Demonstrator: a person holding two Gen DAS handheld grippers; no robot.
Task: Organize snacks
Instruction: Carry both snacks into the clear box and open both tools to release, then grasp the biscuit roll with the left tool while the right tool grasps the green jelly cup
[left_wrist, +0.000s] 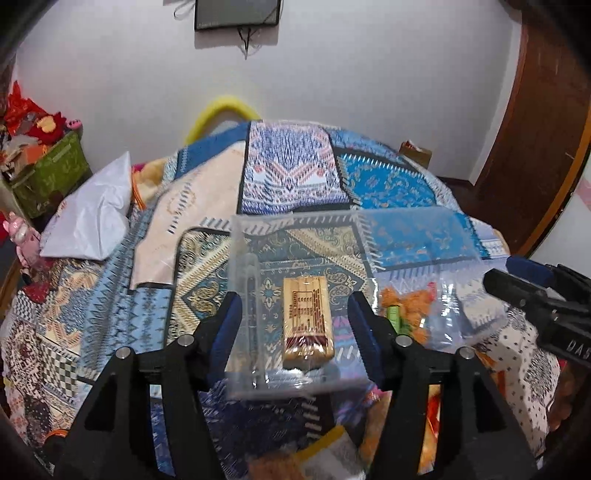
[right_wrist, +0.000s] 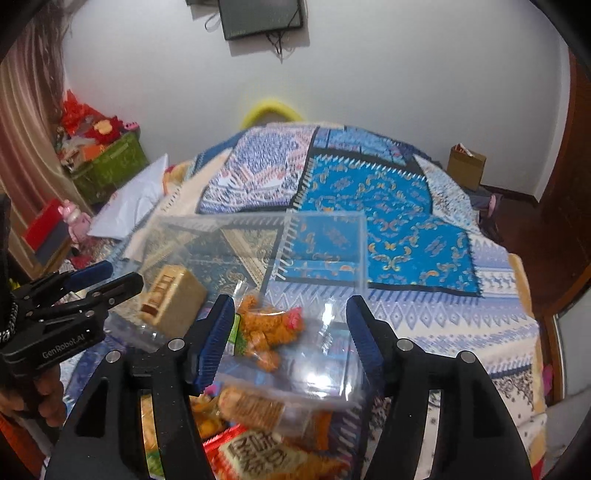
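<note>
A clear plastic organizer box (left_wrist: 258, 225) (right_wrist: 325, 225) with compartments sits on a patterned bedspread. A tan pack of biscuits (left_wrist: 307, 322) (right_wrist: 173, 299) lies in its left compartment. A clear bag of orange snacks (left_wrist: 408, 306) (right_wrist: 271, 332) lies in the right one. My left gripper (left_wrist: 295, 325) is open, its fingers on either side of the biscuit pack above the box. My right gripper (right_wrist: 290, 339) is open around the orange snack bag; it also shows in the left wrist view (left_wrist: 535, 295). More snack packs (right_wrist: 258, 443) lie in front of the box.
The bedspread (right_wrist: 406, 206) covers the bed. A white bag (left_wrist: 88, 221) lies at its left. A green bin (left_wrist: 48, 173) of toys stands by the wall. A cardboard box (right_wrist: 466, 166) stands on the floor at right, near a wooden door (left_wrist: 535, 129).
</note>
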